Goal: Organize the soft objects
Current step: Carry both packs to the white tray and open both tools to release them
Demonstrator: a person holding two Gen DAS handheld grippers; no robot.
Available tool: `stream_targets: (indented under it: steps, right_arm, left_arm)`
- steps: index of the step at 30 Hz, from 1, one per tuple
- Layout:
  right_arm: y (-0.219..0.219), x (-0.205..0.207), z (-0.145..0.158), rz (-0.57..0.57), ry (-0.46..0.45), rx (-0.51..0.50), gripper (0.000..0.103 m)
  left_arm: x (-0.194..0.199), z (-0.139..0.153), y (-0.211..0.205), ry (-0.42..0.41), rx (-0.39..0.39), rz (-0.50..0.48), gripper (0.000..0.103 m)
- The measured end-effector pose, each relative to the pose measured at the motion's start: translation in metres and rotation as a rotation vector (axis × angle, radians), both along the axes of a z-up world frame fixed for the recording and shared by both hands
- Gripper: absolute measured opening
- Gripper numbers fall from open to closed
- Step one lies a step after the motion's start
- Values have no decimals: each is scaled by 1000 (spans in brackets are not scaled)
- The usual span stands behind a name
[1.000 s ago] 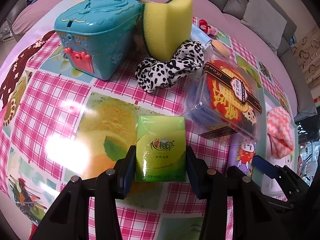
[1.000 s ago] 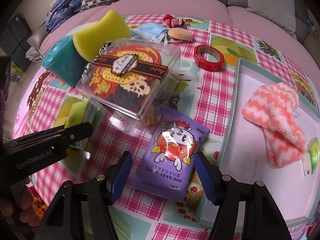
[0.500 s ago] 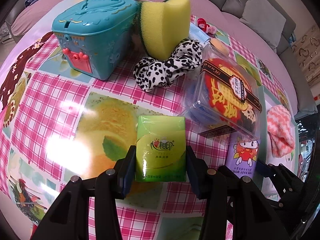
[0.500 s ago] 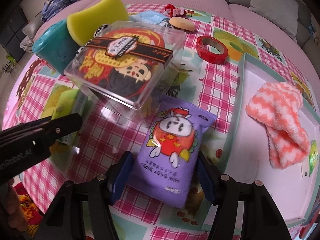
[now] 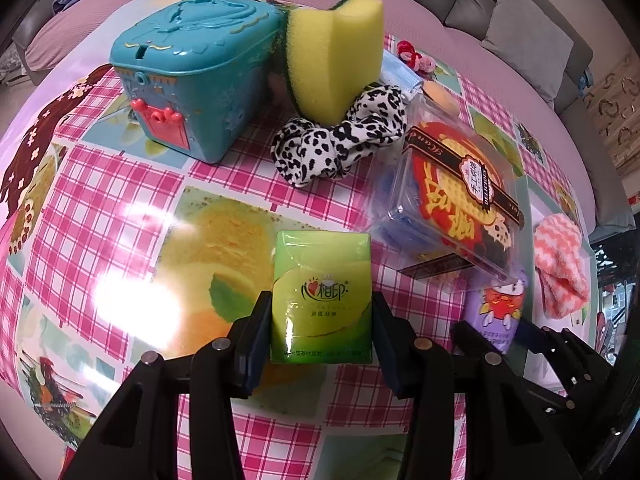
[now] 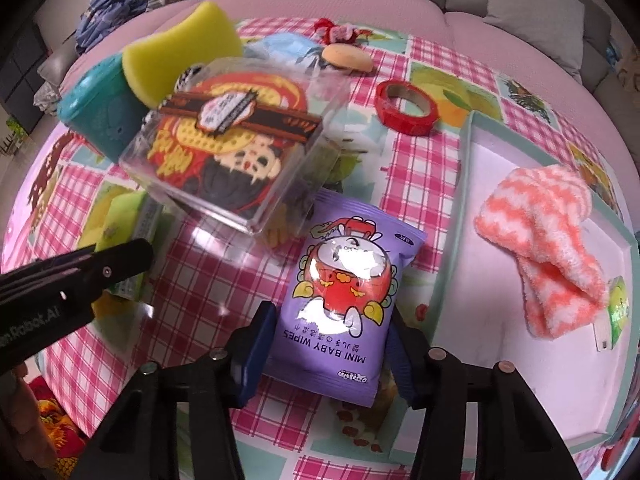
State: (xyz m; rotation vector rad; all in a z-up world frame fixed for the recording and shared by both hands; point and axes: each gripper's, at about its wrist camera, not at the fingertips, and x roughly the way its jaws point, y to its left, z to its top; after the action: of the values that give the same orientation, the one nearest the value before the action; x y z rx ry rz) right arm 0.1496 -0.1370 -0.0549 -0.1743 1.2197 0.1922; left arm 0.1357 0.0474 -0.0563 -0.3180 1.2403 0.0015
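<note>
My left gripper [image 5: 322, 336] is shut on a green tissue pack [image 5: 322, 300], its pads pressed against both sides. My right gripper [image 6: 332, 348] is shut on a purple baby-wipes pack [image 6: 344, 304], which looks tilted and slightly raised above the checked tablecloth. The wipes pack also shows at the right of the left wrist view [image 5: 498, 312]. A pink-and-white fluffy sock [image 6: 540, 248] lies in a white tray [image 6: 452, 264] to the right. A yellow sponge [image 5: 332, 60] leans on a leopard-print scrunchie [image 5: 340, 140].
A teal toy chest [image 5: 192, 80] stands at the back left. A clear plastic box with red decorations [image 6: 228, 148] sits mid-table. A red tape roll [image 6: 406, 108], an orange puff [image 6: 346, 58] and a red hair tie [image 6: 336, 32] lie behind. A sofa surrounds the table.
The right gripper has closed in around the wipes pack and taken hold of it, tilting it. The left gripper stays shut on the tissue pack, nearly still.
</note>
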Motion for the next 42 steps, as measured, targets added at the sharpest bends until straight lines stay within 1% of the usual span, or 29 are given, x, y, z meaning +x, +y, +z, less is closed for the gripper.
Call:
stream_targets:
  steps: [3,7,8,12,13,15,19,22,25,27,30,33,35,39,42]
  right_arm:
    - [-5,1,10,-17,-30,10,56]
    - [-15,-1,29,-49,-83,28,56]
    - [-18,-2,36,-59,-103,31,56]
    - [-31,-10,60,-80,-168,61,56]
    - [-36,-11,66,-86,-183,68,56]
    - [-44,-14,77,-109,-211,77,56]
    - [-68,-21,92,-170,-253,90,56]
    - [-86,-24,96,-204,-266,92,56]
    - [-108,-27,99,-268,-277,85,56]
    - [-127,-29,98,-315,-271,89,56]
    - [-157,-34,96,-393,-266,72,56]
    - [-190,-41,89,-487,-250,48,56]
    - [-212,-45,82,-549,-234,35,56]
    - [-233,-49,72,-595,-203,20,56]
    - [-239,-48,62,-590,-170,34,56]
  left_arm:
    - [-1,6,1,-20,9,5,48]
    - [-6,23,2,-74,27,11,48]
    - [-7,30,1,-96,31,11,48]
    - [-14,62,-8,-181,89,-8,48]
    - [-16,70,-13,-212,81,-28,48]
    - [-18,83,-24,-246,43,-72,48]
    - [-25,96,-49,-283,46,-124,48]
    - [-27,105,-77,-307,34,-197,48]
    - [-29,110,-114,-305,35,-294,49]
    - [-26,105,-141,-296,38,-360,49]
    - [-24,91,-178,-256,38,-445,49]
    - [-24,73,-208,-229,35,-500,49]
    - [-26,65,-221,-233,40,-518,49]
    - [-26,45,-240,-244,58,-558,49]
    - [-26,29,-245,-217,64,-570,49]
